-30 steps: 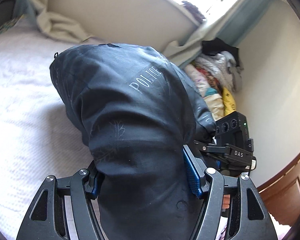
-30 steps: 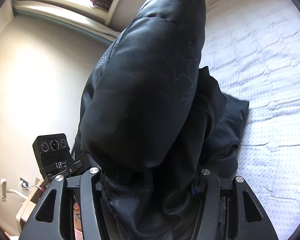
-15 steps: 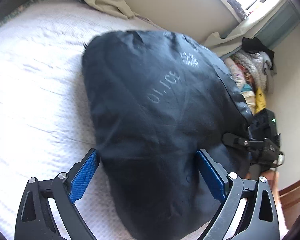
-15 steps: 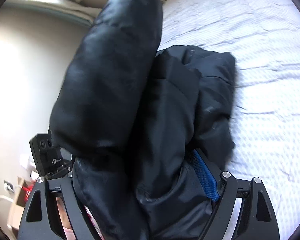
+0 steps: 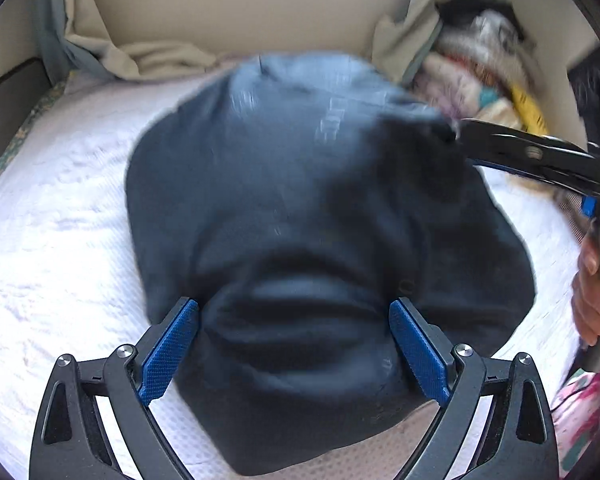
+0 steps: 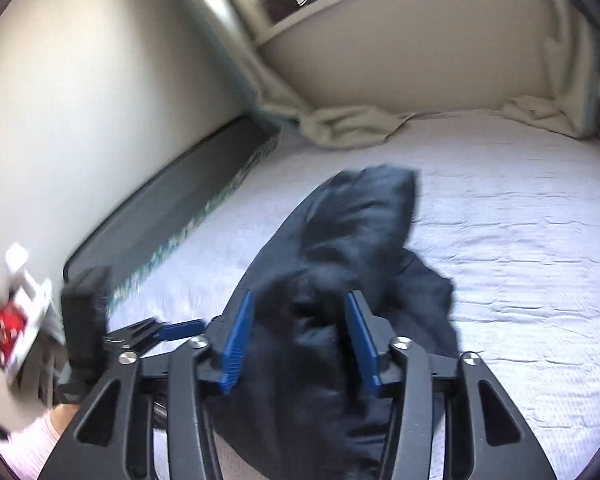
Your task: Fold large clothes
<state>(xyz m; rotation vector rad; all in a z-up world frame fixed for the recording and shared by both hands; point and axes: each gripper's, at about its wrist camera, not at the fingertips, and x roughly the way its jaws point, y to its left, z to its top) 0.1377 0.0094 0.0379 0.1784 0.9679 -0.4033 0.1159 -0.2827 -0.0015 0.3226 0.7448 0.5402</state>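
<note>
Dark jacket (image 5: 300,216) lies bunched on the white bed (image 5: 60,248), blurred pale lettering on top. Left gripper (image 5: 294,344) spread wide, blue pads either side of the near fold, not squeezing it. Right gripper (image 6: 298,340) closing, jacket fabric between the pads; can't tell if they press it. Right hand (image 5: 592,280) at the edge. Clothes pile (image 5: 480,76) beyond the bed.

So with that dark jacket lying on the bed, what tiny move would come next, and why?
Probably finish closing the right tool on the bunched jacket: its jaws are closing with fabric rising between them, pads not yet pressing. The left tool stands wide open, and the jacket looks lumpy on the bed, not flat.
</note>
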